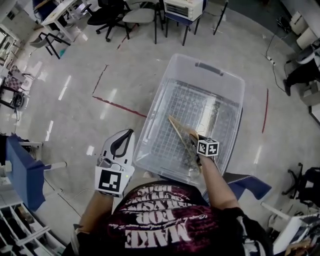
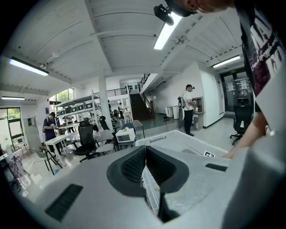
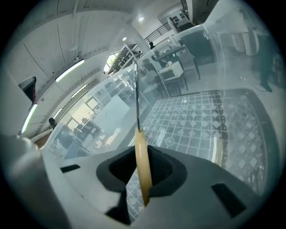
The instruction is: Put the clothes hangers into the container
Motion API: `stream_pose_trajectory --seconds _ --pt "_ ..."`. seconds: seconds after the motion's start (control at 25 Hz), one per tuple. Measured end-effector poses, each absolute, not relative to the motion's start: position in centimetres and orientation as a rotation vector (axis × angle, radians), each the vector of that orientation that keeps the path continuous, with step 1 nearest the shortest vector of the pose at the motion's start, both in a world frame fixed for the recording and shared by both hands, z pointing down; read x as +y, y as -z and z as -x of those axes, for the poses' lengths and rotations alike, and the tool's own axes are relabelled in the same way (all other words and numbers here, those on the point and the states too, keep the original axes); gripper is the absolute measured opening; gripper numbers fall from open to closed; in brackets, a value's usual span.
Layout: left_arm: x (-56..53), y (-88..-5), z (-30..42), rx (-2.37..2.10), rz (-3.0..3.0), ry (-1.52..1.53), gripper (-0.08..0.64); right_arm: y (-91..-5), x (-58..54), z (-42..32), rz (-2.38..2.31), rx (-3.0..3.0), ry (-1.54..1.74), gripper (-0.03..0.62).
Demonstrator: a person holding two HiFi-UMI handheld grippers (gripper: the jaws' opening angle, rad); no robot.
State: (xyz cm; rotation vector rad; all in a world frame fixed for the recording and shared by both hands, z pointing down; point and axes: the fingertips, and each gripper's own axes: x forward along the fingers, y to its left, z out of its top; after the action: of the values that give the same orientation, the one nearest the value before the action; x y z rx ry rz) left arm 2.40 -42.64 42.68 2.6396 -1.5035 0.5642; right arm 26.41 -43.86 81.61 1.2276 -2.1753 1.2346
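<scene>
One wooden hanger (image 3: 143, 161) is sitting clamped edge-on in the right gripper (image 1: 194, 144), low inside the clear container (image 1: 181, 57). Left gripper (image 2: 145, 173) is waiting outside, jaws closed on nothing. Recommendation: laying it flat on the bottom before releasing.

I find the right gripper (image 1: 193, 141) inside the container (image 1: 164, 92), near its front wall, with the clothes hanger (image 1: 181, 131) between its jaws. The left gripper (image 1: 122, 142) sits outside, just beside the container's front-left corner. Office chairs (image 1: 112, 15) stand behind the container, and the tape line (image 1: 117, 105) lies left of it.
</scene>
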Motion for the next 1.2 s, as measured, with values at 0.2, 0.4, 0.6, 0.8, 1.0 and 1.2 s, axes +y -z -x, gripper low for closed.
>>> stream_pose_trajectory --seconds 0.2,0.4,0.6,0.8,1.0,1.2 --pt "-41.8 -43.6 -2.6 -1.481 -2.623 -0.580 0.008 -85.3 -42.5 -26.0 -1.179 -2.037 -1.221 0.132" --pt "-41.2 -43.1 -3.6 -1.401 -2.697 -0.513 0.008 -85.6 -40.8 -28.5 -1.206 -1.830 -1.127 0.345" --pt "-40.1 -42.4 -3.1 -1.330 -2.787 -0.481 0.008 -79.3 -40.8 -30.5 -1.352 -1.864 -1.026 0.367" --pt "-38.2 -41.6 -1.3 -1.257 -2.773 -0.331 0.008 -69.9 -39.6 -30.3 -1.519 -2.018 -0.848 0.316" --pt "-35.4 -39.6 0.6 -1.118 -2.808 -0.110 0.008 -59.9 -35.7 -28.1 -1.655 -2.215 -0.653 0.005" --pt "-33.4 -38.6 2.4 -1.062 -2.881 -0.077 0.008 -52.8 -31.8 -25.1 -1.718 -2.300 -0.459 0.003"
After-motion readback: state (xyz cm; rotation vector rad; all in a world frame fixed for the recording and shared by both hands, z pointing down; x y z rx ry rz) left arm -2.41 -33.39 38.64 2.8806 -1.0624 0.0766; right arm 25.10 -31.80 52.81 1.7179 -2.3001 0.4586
